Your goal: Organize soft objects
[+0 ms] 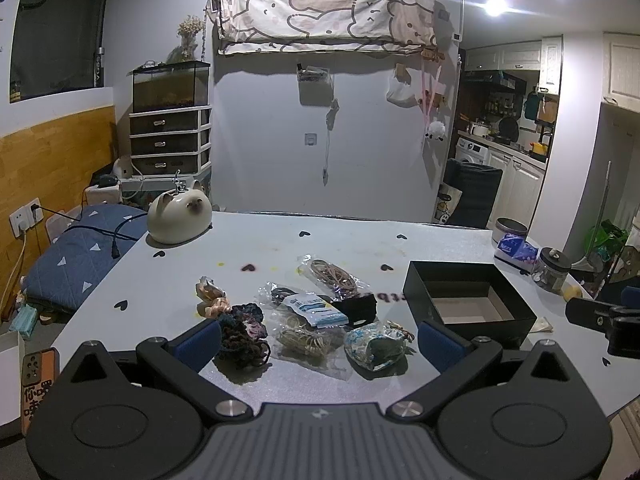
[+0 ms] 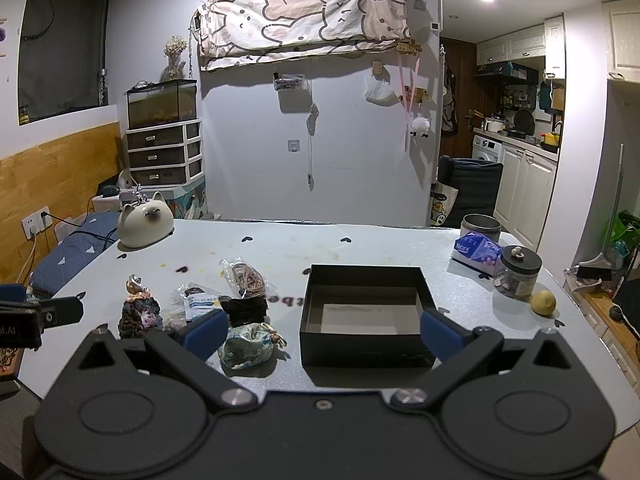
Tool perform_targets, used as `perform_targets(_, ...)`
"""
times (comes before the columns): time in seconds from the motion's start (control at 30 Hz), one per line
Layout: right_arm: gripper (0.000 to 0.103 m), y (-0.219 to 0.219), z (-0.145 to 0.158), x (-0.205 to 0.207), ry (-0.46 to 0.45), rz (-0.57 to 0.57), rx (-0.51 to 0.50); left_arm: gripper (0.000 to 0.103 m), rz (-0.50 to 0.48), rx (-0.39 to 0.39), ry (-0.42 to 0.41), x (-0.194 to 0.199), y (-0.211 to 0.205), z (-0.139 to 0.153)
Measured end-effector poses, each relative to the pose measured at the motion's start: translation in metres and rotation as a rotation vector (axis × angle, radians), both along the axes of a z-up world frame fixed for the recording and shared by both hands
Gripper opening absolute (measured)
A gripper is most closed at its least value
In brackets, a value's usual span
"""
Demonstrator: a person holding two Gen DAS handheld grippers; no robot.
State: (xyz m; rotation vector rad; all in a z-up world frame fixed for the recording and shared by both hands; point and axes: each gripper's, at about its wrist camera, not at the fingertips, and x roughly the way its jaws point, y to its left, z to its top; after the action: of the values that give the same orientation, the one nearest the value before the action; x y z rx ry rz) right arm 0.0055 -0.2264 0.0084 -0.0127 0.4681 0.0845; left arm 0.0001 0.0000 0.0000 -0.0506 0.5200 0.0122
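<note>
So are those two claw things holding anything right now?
No, nothing is held. The left gripper and right gripper are both open, above the table; the soft items, like the floral pouch, lie untouched beside the empty black box.

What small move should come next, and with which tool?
Probably ease the left tool forward and down onto the blue floral pouch. Both tools are open and hold nothing, the black box looks empty, and that pouch lies nearest the box among the soft items, loose on the table.
</note>
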Motion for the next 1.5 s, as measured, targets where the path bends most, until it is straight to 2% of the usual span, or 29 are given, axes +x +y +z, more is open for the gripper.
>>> perform_targets(1.5, 0.103, -0.0026, -0.0028, 0.0055, 0.003, 0.0, 0.005, 0.103, -0.001, 0.001, 0.002, 0.0004, 0.0, 0.0002)
